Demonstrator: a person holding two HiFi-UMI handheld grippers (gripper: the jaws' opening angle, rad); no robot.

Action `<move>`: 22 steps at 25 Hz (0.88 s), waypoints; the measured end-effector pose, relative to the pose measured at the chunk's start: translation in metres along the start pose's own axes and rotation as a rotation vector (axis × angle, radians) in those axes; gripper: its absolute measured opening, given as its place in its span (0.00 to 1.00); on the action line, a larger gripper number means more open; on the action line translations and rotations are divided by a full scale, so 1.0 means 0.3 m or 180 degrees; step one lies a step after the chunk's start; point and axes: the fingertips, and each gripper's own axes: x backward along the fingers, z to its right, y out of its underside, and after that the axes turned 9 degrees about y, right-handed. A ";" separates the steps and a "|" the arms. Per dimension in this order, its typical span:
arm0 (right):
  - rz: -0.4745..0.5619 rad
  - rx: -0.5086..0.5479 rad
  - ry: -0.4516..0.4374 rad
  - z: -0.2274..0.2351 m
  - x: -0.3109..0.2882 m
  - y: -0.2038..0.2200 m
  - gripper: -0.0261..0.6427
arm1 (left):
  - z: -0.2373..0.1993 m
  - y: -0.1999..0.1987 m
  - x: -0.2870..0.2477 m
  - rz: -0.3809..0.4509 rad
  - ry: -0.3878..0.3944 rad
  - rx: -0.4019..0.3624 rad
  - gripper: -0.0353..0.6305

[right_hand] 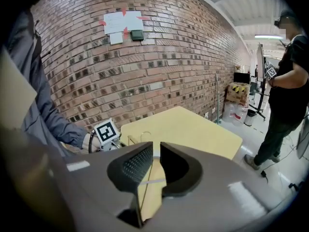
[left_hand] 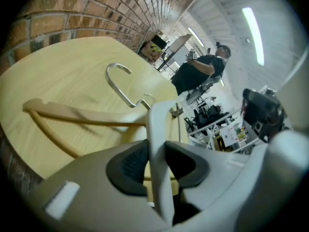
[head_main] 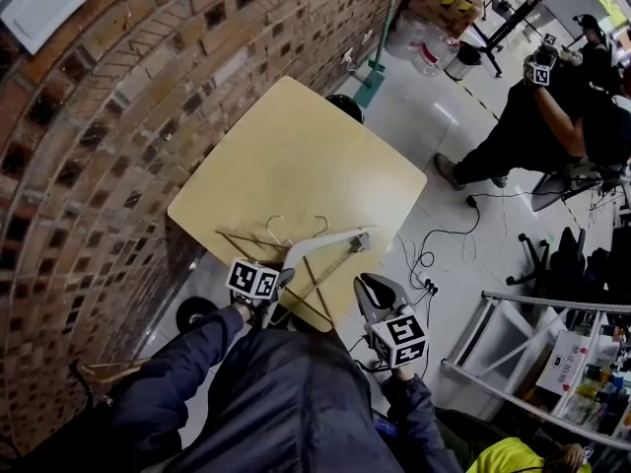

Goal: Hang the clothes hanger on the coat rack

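- Left gripper (left_hand: 158,153) clamped on the white hanger (head_main: 330,241), over the table's (head_main: 296,156) near edge.
- Right gripper (right_hand: 155,161): jaws nearly together, nothing gripped.
- We can't make out the white hanger's far end; the gripper hides its lower part.
- Wooden hangers (left_hand: 72,112) lie on the table close by.

The table (head_main: 296,156) has a pale wood top, smooth and matt. The wooden hanger (left_hand: 72,112) is light, smooth wood with a shiny metal hook (left_hand: 117,65). The plastic hanger (left_hand: 158,129) is smooth and pale grey. The left gripper (left_hand: 157,166) is matt grey plastic, and its pads (left_hand: 133,166) are black and finely ribbed. The wall (head_main: 89,116) is rough brick. The floor (head_main: 434,121) is glossy.
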 end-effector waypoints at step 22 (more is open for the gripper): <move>-0.0573 -0.0424 -0.0022 0.161 -0.236 0.289 0.23 | 0.233 -0.081 0.058 -0.0004 0.0424 -0.0764 0.16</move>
